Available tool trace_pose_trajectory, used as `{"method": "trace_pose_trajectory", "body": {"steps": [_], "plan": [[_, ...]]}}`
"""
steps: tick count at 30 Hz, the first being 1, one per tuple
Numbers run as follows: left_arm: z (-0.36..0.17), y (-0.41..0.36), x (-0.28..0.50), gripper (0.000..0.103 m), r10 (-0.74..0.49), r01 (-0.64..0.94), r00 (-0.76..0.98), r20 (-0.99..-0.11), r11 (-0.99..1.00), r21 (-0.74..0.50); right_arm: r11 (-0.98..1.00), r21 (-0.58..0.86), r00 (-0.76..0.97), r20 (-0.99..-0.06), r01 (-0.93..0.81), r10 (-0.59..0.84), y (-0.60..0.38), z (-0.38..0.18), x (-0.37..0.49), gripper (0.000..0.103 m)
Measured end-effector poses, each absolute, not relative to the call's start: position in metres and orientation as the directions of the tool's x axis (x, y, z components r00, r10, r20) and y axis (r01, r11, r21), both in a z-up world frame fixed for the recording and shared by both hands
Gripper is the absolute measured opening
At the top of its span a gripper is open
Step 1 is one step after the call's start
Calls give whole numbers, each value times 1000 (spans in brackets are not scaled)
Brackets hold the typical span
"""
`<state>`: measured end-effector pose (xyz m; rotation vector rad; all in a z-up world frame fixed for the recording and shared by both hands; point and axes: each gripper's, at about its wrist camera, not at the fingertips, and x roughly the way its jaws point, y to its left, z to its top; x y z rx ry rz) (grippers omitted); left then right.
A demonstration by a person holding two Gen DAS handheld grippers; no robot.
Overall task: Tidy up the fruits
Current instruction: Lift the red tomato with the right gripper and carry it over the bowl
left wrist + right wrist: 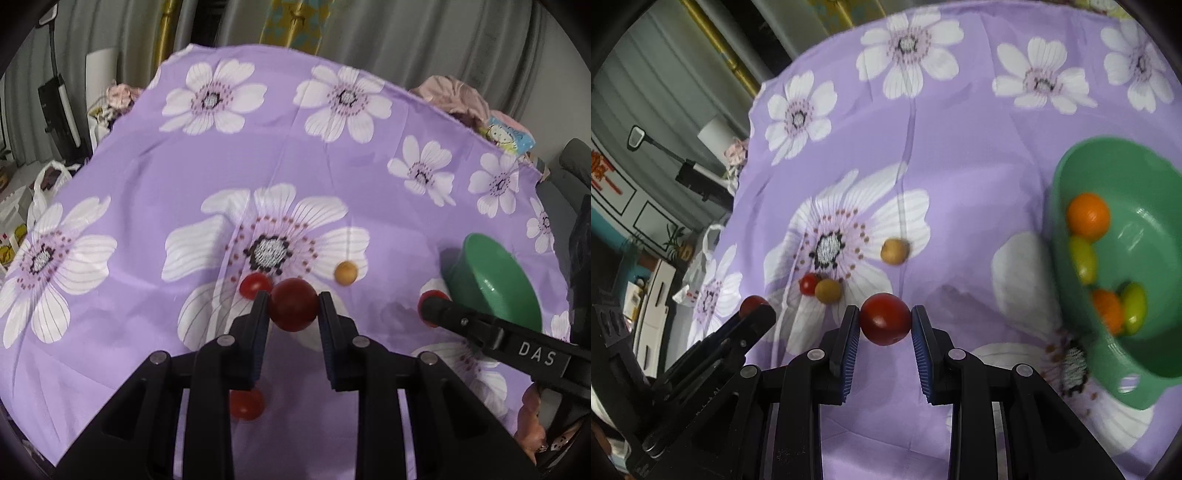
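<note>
Two black two-finger grippers, each clamped on a round red tomato above a purple cloth printed with white flowers. Left gripper: dark red tomato pinched between its pads; a smaller red tomato lies just behind, another red tomato below, a tan round fruit further right. Right gripper: glossy red tomato held. Far right: green plastic bowl holding orange and yellow-green fruits.
</note>
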<state>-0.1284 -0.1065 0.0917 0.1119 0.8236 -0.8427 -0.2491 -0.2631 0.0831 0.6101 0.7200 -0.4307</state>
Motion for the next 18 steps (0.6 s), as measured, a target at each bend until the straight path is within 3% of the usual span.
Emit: {"method": "trace_pose_trajectory", "body": {"steps": [18], "plan": [[135, -155, -192, 26, -720, 789, 391, -574, 583, -194, 688, 359, 729, -577, 631, -367, -287, 138, -322, 30]]}}
